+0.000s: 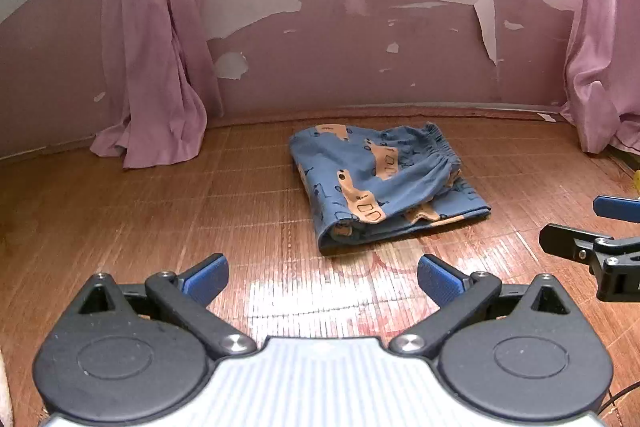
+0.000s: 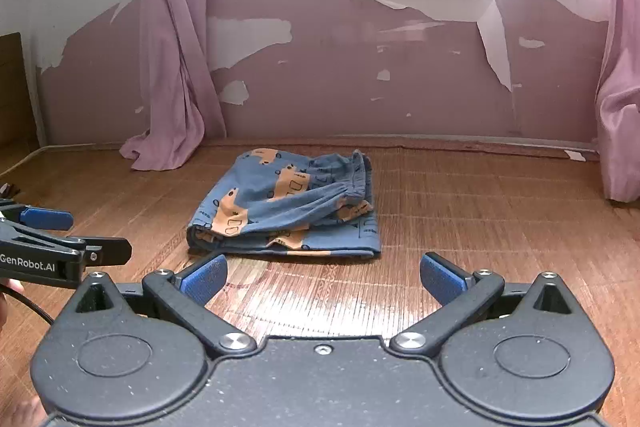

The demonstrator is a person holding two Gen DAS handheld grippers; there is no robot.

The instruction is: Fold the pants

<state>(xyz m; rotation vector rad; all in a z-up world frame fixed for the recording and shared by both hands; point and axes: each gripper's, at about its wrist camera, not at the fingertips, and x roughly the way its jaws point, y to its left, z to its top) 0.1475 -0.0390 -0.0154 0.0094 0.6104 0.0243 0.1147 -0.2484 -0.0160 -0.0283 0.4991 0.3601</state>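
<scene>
Blue cotton-looking children's pants, printed with tan vehicles, lie folded in a compact bundle on the bamboo mat, out in the middle and short of the peeling pink wall. The elastic waistband sits on top toward the far right, and the upper layer bulges rather than lying flat. The left gripper hangs just short of the bundle with its blue pads spread wide and nothing between them; the right gripper is likewise spread and empty, beside the left and not touching the cloth.

The fold looks close to done, but the puffed top layer could spring back and slide off the lower one, since nothing pins it. A careless nudge would likely drag the whole bundle across the glossy mat. Pinching only one layer at the near corner would peel the fold open
</scene>
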